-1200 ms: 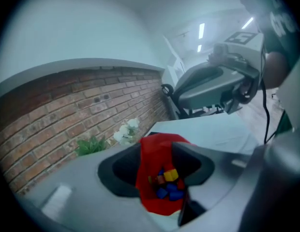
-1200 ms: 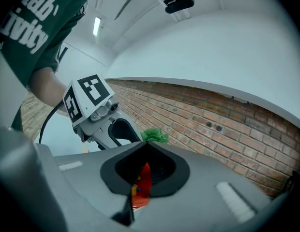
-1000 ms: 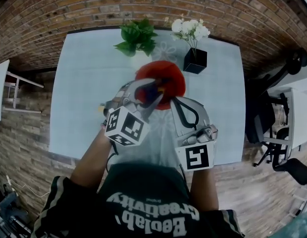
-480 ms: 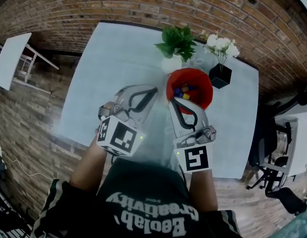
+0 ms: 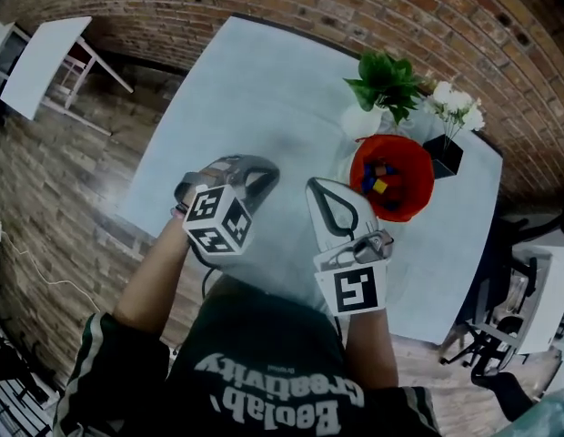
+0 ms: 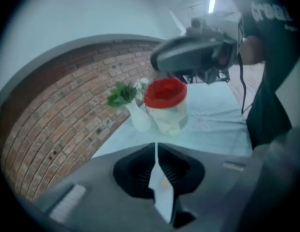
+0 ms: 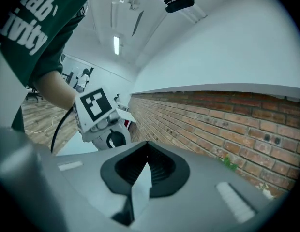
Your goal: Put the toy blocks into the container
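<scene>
toy blocks [image 5: 379, 178] look small, stiff and light, probably smooth-faced, so slippery if caught on a corner; my call: pinch across two flat opposite faces, mid-height, modest force; right now the only ones I see (blue, yellow, red) lie inside the red container [image 5: 412, 198], none visible loose on the table [image 5: 255, 89]; container stands toward the table's far right corner, by the edge along the brick wall, just beside the white-vase plant [image 5: 387, 82] and the flowers in the black pot [image 5: 444, 156]; it likely is thin, light plastic, so a knock could slide or tip it; left gripper [image 5: 262, 168] has jaws pressed together, nothing between them, confirmed in the left gripper view, where its closed tips [image 6: 156, 148] point toward the container [image 6: 165, 105] with clear table between; right gripper [image 5: 320, 188] also has jaws pressed together on nothing, tips [image 7: 147, 146] aimed at the brick wall with the left gripper's marker cube [image 7: 96, 105] off to one side; in the head view both grippers hover near the table's near edge, the right one nearer the container but still apart from it, the left one well apart; blocks are not between either pair of jaws.
</scene>
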`<state>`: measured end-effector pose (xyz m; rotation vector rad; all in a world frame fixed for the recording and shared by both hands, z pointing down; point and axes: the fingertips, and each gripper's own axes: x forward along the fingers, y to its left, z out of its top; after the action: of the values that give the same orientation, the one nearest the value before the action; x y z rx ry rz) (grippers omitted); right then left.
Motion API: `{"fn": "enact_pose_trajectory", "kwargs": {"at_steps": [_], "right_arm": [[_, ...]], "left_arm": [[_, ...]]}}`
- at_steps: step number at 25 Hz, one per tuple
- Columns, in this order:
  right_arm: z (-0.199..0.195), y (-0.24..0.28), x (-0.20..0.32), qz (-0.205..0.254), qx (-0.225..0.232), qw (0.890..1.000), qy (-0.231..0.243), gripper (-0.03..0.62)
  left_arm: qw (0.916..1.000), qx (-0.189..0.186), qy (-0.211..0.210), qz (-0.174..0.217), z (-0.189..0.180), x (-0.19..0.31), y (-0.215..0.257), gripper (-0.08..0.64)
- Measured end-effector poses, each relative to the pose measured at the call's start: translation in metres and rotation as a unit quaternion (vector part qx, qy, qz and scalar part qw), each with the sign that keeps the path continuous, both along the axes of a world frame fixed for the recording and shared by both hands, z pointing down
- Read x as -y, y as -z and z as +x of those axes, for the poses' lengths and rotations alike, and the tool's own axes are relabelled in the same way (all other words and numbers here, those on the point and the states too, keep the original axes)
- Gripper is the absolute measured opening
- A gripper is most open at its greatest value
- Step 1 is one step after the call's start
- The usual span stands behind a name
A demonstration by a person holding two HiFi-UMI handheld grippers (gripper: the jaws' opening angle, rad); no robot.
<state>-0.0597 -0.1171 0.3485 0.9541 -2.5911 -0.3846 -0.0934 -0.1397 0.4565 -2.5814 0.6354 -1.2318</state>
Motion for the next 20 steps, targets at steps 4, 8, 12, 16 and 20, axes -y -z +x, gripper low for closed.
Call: {"fn": "enact_pose_trajectory", "kwargs": {"at_steps": [4, 8, 12, 16, 20], "right_arm": [[-0.012, -0.014, 0.001, -0.015, -0.009, 1.000, 0.002, 0.006], [-0.009, -0.027, 0.004, -0.030, -0.016, 0.999, -0.016, 0.006], [0.000, -0.038, 0.003, -0.047, -0.025, 0.998, -0.037, 0.006], [0.011, -0.042, 0.004, -0.050, -0.027, 0.997, -0.055, 0.006], [0.017, -0.039, 0.008, -0.046, -0.017, 0.997, -0.061, 0.006]], "left_arm": [[0.9859, 0.128, -0.060, -0.088, -0.037, 0.000, -0.091, 0.170], [0.9701, 0.186, -0.093, -0.125, -0.052, 0.009, -0.146, 0.182], [0.9579, 0.219, -0.112, -0.148, -0.054, 0.015, -0.182, 0.183], [0.9551, 0.221, -0.126, -0.152, -0.050, 0.018, -0.201, 0.147], [0.9703, 0.163, -0.103, -0.146, -0.040, 0.022, -0.180, 0.135]]}}
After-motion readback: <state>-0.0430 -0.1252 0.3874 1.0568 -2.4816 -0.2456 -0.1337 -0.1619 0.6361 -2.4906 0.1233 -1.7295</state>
